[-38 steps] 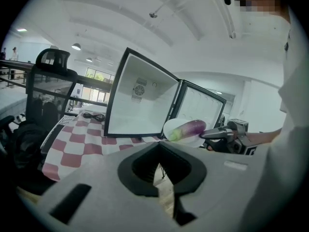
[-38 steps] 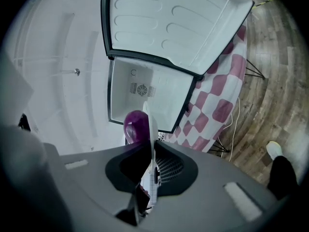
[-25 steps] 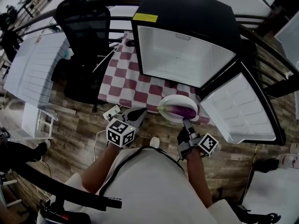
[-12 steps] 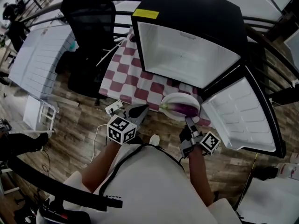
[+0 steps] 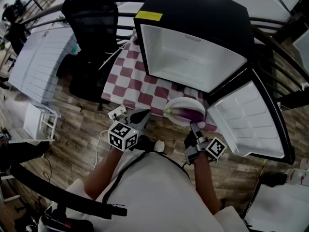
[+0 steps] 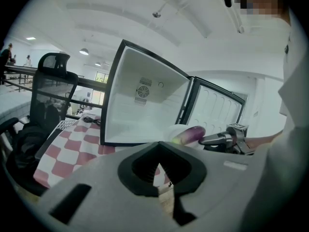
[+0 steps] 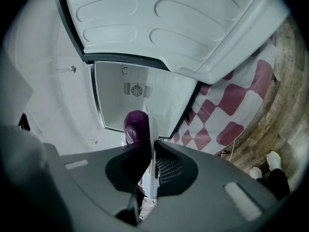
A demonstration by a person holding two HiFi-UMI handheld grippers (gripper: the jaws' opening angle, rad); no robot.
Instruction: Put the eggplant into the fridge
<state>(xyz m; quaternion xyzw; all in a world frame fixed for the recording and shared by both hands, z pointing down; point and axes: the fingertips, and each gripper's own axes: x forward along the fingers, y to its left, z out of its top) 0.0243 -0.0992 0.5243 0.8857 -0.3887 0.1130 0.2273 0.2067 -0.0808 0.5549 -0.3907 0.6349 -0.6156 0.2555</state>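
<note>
A purple eggplant [image 5: 186, 113] lies on a white plate [image 5: 179, 103] held level in front of the open fridge [image 5: 193, 57]. My right gripper [image 5: 192, 126] is shut on the plate's near rim. In the right gripper view the thin rim [image 7: 151, 129] runs between the pads and the eggplant [image 7: 136, 124] sits just past them. My left gripper [image 5: 145, 112] hangs to the plate's left, shut with nothing in it. Its own view shows the closed tips [image 6: 158, 145], with the eggplant [image 6: 189, 134] and the right gripper [image 6: 222, 139] off to the right.
The fridge's white inside is bare, and its door [image 5: 246, 115] stands open to the right. The fridge stands on a table with a red-and-white checked cloth [image 5: 130, 81]. A black office chair [image 5: 91, 33] stands at the left, on a wooden floor [image 5: 82, 129].
</note>
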